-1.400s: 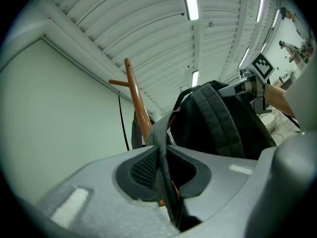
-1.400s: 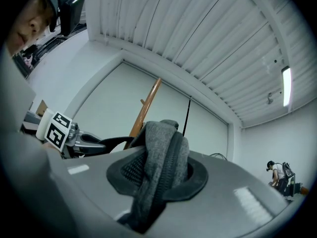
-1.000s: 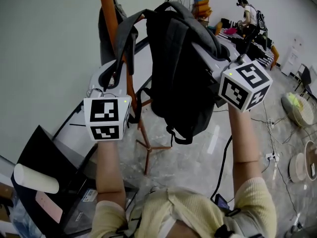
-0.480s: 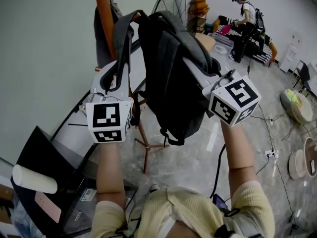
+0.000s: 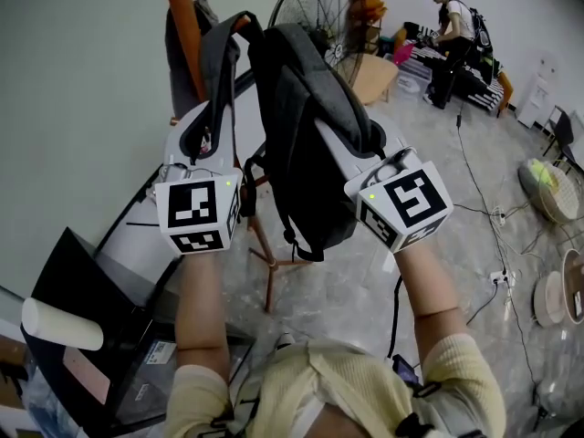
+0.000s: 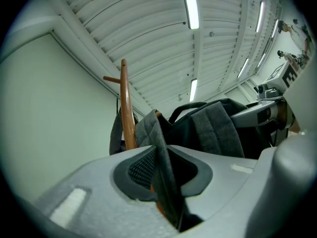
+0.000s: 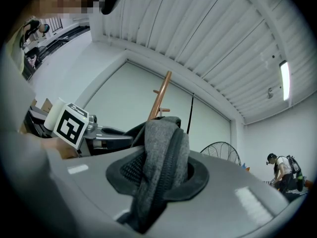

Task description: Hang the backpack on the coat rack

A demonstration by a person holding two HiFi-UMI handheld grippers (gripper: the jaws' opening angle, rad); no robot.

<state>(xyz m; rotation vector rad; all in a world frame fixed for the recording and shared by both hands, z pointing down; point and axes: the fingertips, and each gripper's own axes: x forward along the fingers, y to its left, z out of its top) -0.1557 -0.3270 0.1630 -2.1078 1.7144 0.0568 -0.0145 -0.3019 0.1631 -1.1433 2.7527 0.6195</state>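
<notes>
The dark grey backpack (image 5: 297, 153) hangs in the air beside the orange coat rack pole (image 5: 182, 44). Its shoulder strap (image 5: 217, 71) runs up from my left gripper (image 5: 208, 135) to the pole's top. In the left gripper view the thin strap (image 6: 158, 148) stands between the jaws of the left gripper (image 6: 166, 172), which are opening; a slit of orange shows beside it. My right gripper (image 5: 345, 146) is shut on the backpack's side. In the right gripper view, thick zippered fabric (image 7: 161, 148) fills the jaws of the right gripper (image 7: 158, 172), which are easing open slightly.
A dark garment (image 5: 175, 62) hangs on the rack's far side. The rack's feet (image 5: 274, 265) spread on the marble floor. A fan (image 5: 315, 7) stands behind, a person (image 5: 452, 35) works at the back. A black case (image 5: 82, 318) lies lower left. Cables (image 5: 484, 217) cross the floor.
My right gripper has come down and to the left, and the backpack's body has sunk with it. The strap's top now sits closer to the pole. The left gripper has hardly moved.
</notes>
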